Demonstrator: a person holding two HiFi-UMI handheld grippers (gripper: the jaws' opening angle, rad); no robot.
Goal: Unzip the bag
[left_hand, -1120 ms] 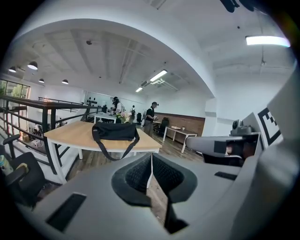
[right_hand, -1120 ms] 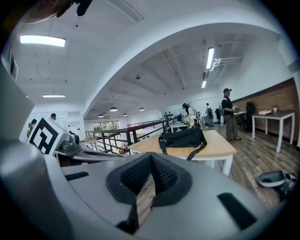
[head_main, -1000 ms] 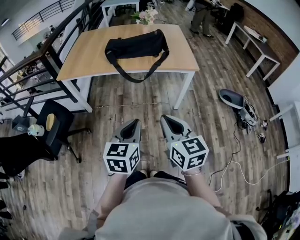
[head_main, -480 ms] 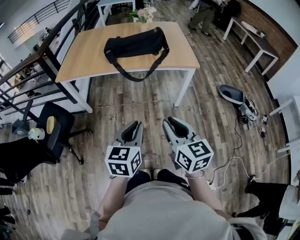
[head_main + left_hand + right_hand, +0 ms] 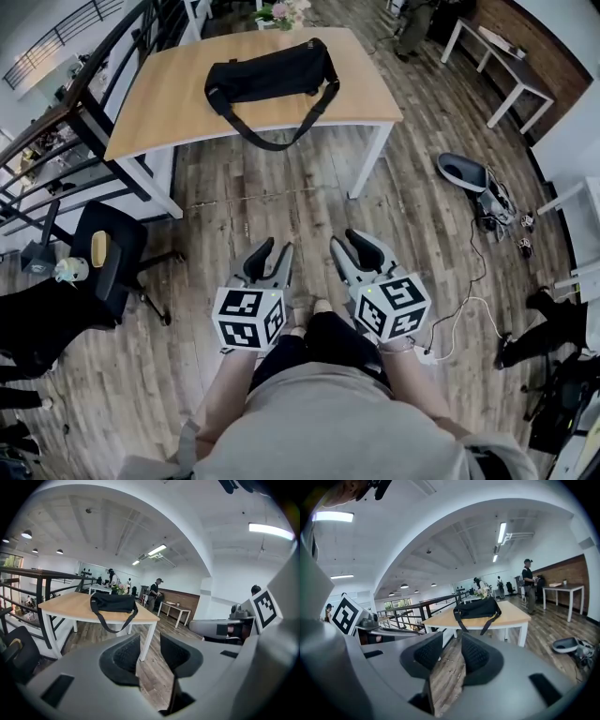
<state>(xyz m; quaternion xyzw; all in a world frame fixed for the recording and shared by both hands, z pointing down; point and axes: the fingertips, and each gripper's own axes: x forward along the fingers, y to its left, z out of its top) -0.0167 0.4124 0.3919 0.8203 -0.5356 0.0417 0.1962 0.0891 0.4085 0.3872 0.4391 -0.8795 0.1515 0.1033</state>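
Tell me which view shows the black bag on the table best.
The head view: the whole bag lies in sight from above, strap hanging over the table edge. Both gripper views show it side-on, small and far.

Matt black cloth bag; pale wood tabletop

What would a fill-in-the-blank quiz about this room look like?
The black bag lies on a wooden ____.
Its strap hangs over the table's ____.
Beyond the bag stand some ____ in bloom.
Missing words: table, edge, flowers.
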